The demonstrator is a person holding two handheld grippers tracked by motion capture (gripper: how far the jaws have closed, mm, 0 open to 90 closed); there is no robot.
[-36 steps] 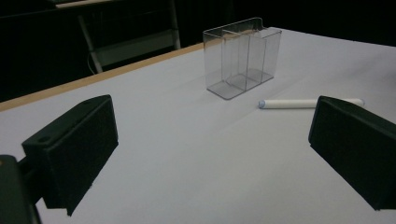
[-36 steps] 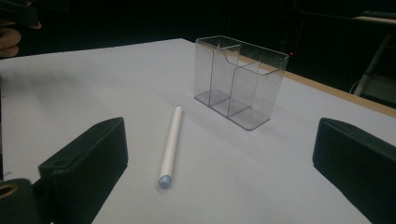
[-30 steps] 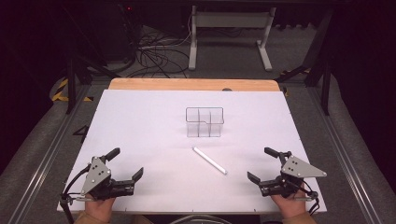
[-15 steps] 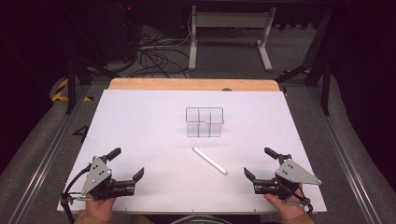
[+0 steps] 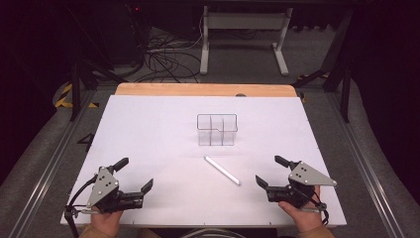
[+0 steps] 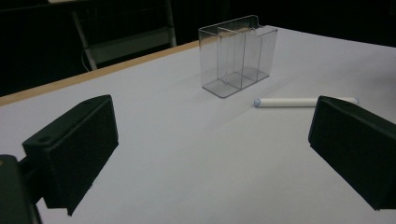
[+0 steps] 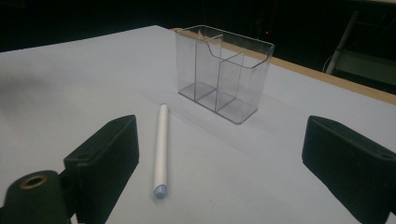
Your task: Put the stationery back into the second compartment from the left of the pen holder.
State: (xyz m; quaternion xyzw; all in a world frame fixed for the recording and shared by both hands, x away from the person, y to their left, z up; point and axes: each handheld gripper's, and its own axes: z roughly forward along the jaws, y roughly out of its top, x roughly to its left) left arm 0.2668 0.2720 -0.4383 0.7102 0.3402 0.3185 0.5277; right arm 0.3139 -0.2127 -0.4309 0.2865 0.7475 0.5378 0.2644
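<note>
- Right gripper (image 5: pixel 274 171): jaws wide, just been narrowing, nothing between them.
- White pen (image 5: pixel 222 170) lies flat, near side of clear organizer (image 5: pixel 217 130).
- Advice: straddle the pen mid-length, then close.

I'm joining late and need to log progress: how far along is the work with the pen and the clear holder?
Nothing looks done: the white pen lies flat on the table, apart from the clear holder, whose compartments are empty. In hand: the right gripper, nearest the pen, has just been closing slightly with nothing between its jaws; the left gripper is open. Left: grasping the pen, probably placing it in the holder.
</note>
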